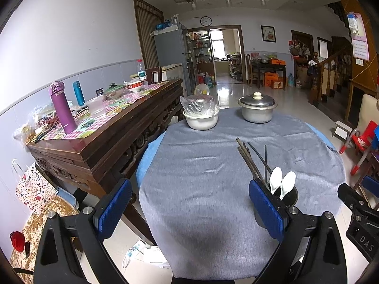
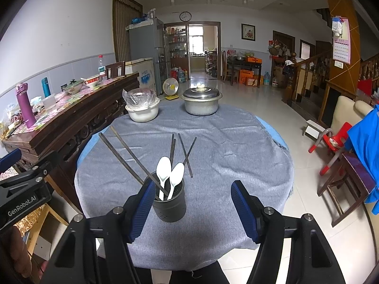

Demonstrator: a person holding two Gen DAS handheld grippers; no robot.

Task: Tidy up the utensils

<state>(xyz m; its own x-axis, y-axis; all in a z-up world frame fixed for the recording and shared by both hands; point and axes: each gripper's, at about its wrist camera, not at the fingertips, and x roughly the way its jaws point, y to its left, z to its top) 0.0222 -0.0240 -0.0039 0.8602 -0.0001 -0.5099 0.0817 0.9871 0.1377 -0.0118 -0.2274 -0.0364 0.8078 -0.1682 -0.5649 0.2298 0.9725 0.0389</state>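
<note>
Through the left wrist view first: my left gripper (image 1: 189,203) stands wide open over bare grey tablecloth (image 1: 203,170), nothing between the blue pads (image 1: 115,209). Off to the right my right-side finger covers most of the black utensil holder (image 1: 292,197); only a sliver of its rim shows. Two white spoons (image 1: 281,182) poke up behind that pad, and a bunch of dark chopsticks (image 1: 252,158) fans up and left, their lower ends hidden. At the far right edge, part of my right gripper (image 1: 360,215) shows, cut off by the frame, so its fingers can't be read from here. Far side of the table: a white bowl (image 1: 201,120) under crinkled plastic, contents hard to make out, and a lidded metal pot (image 1: 257,110).

Over to the right wrist view: my right gripper (image 2: 191,210) is open too, clamping nothing. The utensil holder (image 2: 169,203) sits between its fingers, close against the left pad; I can't tell if they touch. Spoons (image 2: 169,175) and two long chopsticks (image 2: 125,152) stand inside it. A few more chopsticks (image 2: 183,153) cross just behind, and I can't tell whether those are in the holder or lying on the cloth. My left gripper (image 2: 21,182) juts in at the left, tips cut off.
</note>
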